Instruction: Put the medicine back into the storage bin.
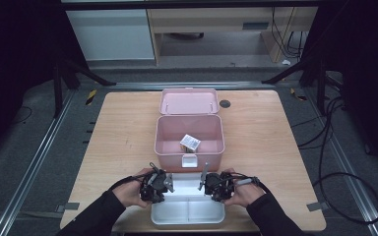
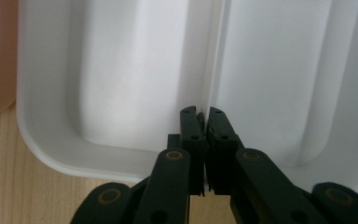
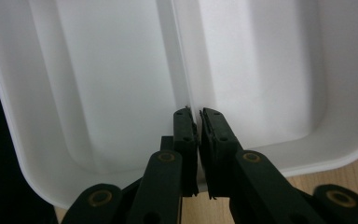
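1. a white divided tray point(image 1: 187, 212) lies on the wooden surface point(image 1: 123, 132) at the person's near edge, just in front of an open pink box point(image 1: 189, 142). its long side runs across the surface, which puts one short end within reach of each hand.
2. the left claw point(image 1: 170, 183) comes in at the tray's left part and the right claw point(image 1: 204, 185) at its right part, so the tray is taken from two sides and will likely stay level when lifted.
3. in the left gripper view the left claw point(image 2: 204, 115) is closed on the thin upright divider point(image 2: 208, 70) that runs down the middle of the tray; the two black jaws stand almost together with the white wall pinched between them.
4. in the right gripper view the right claw point(image 3: 196, 114) is clamped on the same kind of thin divider wall point(image 3: 179, 60) in the same way, with its jaws pressed near each other on the ridge.
5. the divider seems chosen because it is a narrow ridge the jaws can span, while the tray's rim point(image 2: 51, 154) is broad and rounded.
6. the pink box stands with its lid point(image 1: 189, 101) thrown back and a small carton point(image 1: 190, 142) inside. judged from this layout, the tray is an insert meant to sit in the box's top, and the open lid leaves that way free.
7. the tray rests flat on the surface, not yet raised.
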Action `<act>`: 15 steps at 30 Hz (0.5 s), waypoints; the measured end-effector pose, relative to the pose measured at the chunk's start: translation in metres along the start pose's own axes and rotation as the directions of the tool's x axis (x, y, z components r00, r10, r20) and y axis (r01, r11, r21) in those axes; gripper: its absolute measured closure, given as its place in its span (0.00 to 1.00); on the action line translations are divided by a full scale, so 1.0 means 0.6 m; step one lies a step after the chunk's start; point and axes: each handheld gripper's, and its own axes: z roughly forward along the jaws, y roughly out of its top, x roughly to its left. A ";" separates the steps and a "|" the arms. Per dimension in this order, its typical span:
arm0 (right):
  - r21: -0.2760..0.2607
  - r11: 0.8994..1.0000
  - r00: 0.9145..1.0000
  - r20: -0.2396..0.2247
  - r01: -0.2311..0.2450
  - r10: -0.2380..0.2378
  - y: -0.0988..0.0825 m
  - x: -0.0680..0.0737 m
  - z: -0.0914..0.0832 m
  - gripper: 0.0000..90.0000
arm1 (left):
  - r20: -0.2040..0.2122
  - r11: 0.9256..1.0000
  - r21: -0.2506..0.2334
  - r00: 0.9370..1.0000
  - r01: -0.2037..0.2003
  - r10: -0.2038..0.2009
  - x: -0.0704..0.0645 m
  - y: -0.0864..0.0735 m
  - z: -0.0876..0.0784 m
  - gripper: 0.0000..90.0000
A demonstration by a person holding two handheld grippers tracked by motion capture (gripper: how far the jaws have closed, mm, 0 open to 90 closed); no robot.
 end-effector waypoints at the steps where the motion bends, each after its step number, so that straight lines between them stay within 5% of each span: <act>1: -0.002 1.000 1.000 -0.006 0.002 -0.002 0.000 0.002 -0.003 0.95 | 0.006 1.000 0.002 1.000 0.000 0.000 -0.003 0.001 -0.004 0.96; 6: -0.021 1.000 1.000 -0.026 -0.015 0.015 -0.008 0.014 -0.029 0.94 | 0.023 1.000 -0.005 1.000 -0.001 0.001 -0.020 0.010 -0.034 0.97; 15: -0.066 0.998 1.000 -0.017 -0.020 0.019 -0.011 0.028 -0.114 0.94 | -0.022 1.000 -0.025 1.000 -0.009 0.008 -0.039 0.030 -0.120 0.97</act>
